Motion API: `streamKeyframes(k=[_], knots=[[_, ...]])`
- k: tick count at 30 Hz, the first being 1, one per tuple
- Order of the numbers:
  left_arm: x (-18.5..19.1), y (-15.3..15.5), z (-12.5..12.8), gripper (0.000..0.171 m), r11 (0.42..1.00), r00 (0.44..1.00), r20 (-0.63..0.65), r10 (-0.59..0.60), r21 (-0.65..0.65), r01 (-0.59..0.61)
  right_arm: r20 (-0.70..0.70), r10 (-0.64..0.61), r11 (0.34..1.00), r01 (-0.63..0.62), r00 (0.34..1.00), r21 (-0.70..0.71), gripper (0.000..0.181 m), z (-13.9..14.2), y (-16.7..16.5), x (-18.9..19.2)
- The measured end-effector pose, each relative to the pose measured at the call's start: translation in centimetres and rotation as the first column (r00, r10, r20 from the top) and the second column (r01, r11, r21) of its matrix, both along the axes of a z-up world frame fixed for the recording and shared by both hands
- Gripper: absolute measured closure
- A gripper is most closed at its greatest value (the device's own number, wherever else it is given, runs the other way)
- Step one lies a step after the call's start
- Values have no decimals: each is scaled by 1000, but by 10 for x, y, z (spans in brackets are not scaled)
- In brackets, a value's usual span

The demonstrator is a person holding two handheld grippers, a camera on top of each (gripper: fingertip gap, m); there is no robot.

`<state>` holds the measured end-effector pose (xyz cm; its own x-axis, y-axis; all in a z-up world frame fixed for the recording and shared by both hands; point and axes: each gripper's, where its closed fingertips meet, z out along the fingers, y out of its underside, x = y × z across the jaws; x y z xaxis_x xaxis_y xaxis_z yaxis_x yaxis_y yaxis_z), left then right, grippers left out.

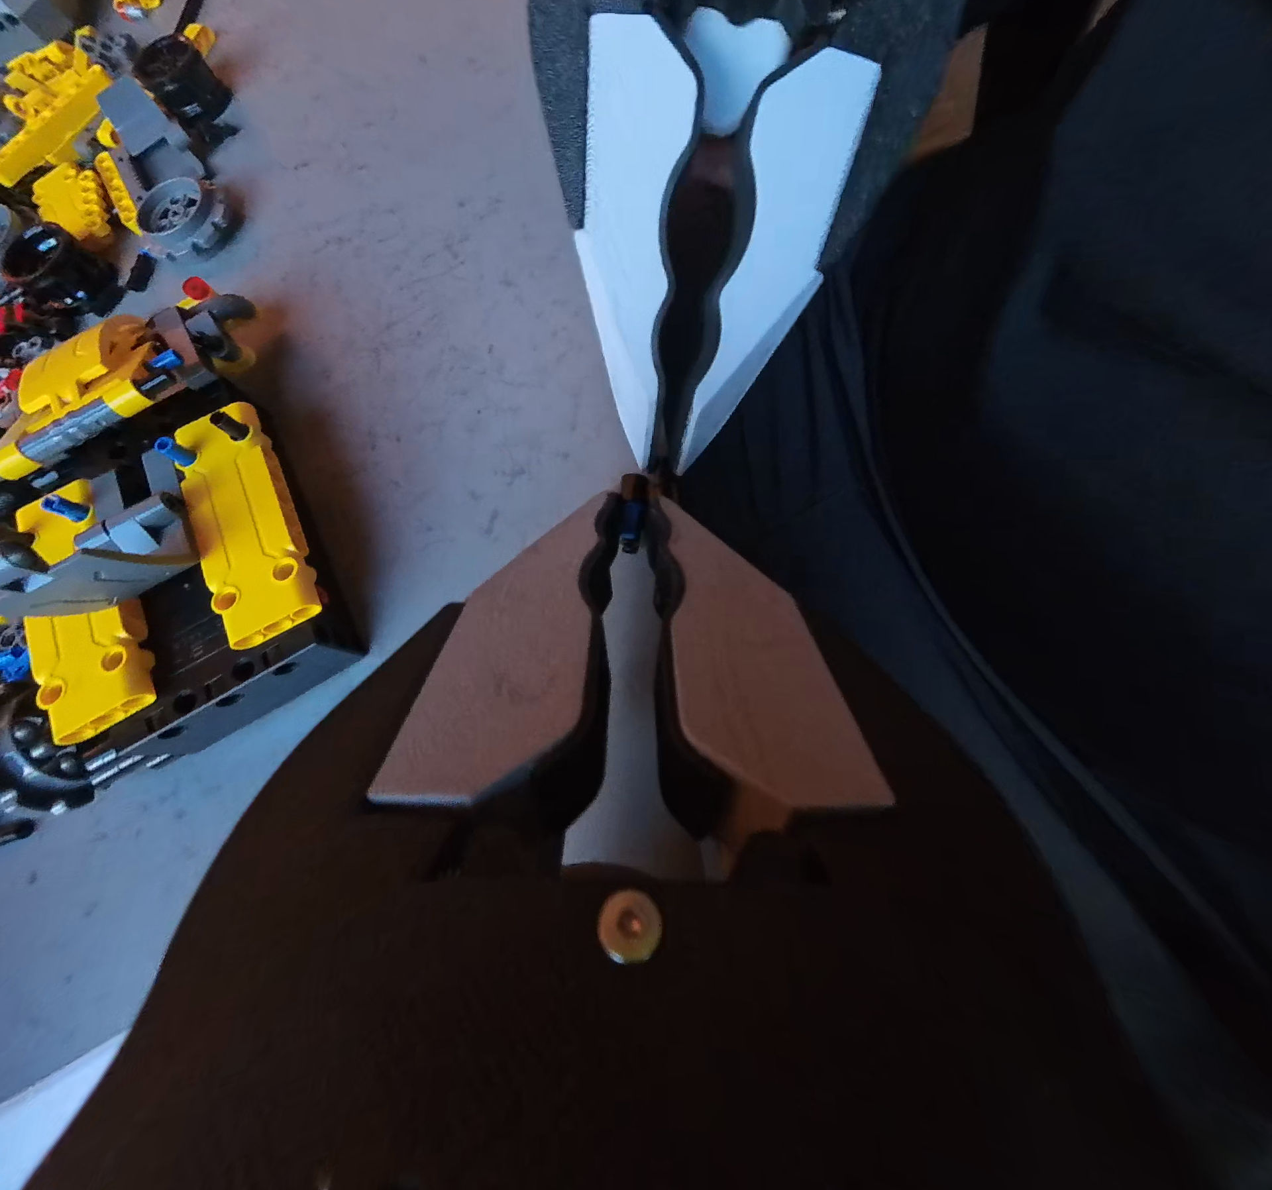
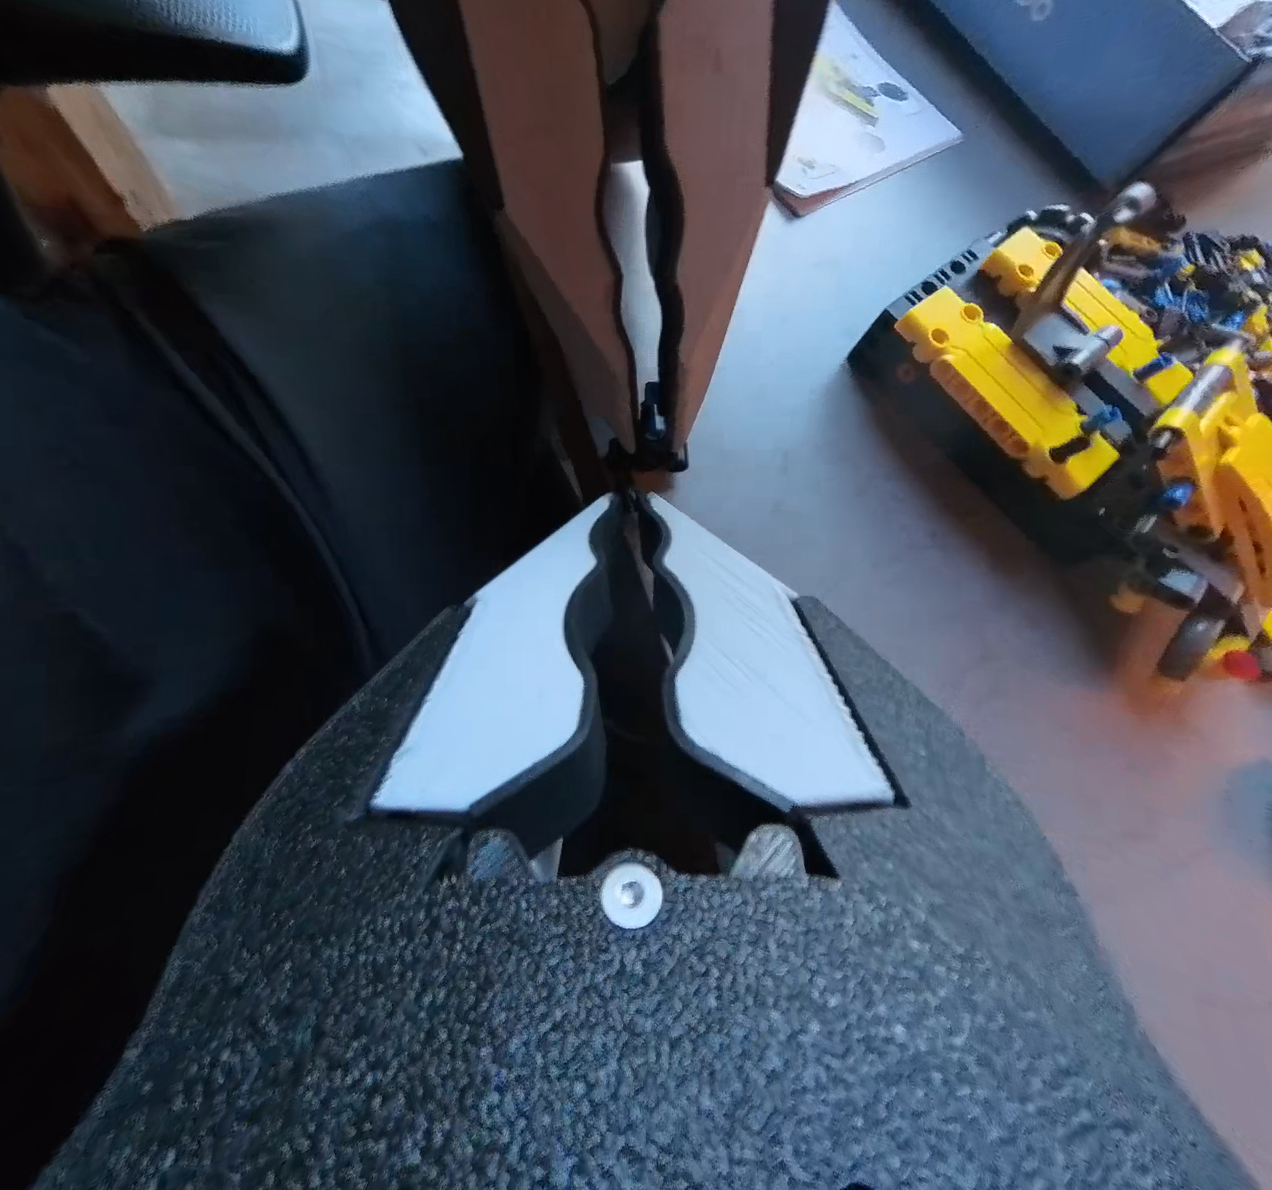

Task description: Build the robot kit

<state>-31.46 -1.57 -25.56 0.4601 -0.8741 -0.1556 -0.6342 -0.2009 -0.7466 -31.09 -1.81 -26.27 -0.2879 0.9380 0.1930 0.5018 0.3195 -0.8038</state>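
Small blue-and-black pin piece [image 1: 630, 515] sits pinched at my left gripper [image 1: 632, 517] tips, above the table edge. Right gripper [image 2: 630, 503] meets it tip to tip, nearly closed on its dark end. I'd keep both axes aligned, press gently. Yellow model [image 1: 227, 537] well apart on the grey table [image 1: 413, 262].
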Motion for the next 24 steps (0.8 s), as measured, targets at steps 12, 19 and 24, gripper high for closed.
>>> streamKeyframes(k=[12,19,24], knots=[[-3,1,0,167,983,983,-12,184,18,-183,-72,-163,983,155,984,-98,179,0,-1,-1],[-4,1,0,167,990,990,27,135,-55,-133,-7,-44,998,44,999,-52,179,0,-2,-3],[-1,-1,0,167,993,993,29,111,-47,-109,-9,22,999,-22,1000,37,179,-1,-6,-5]])
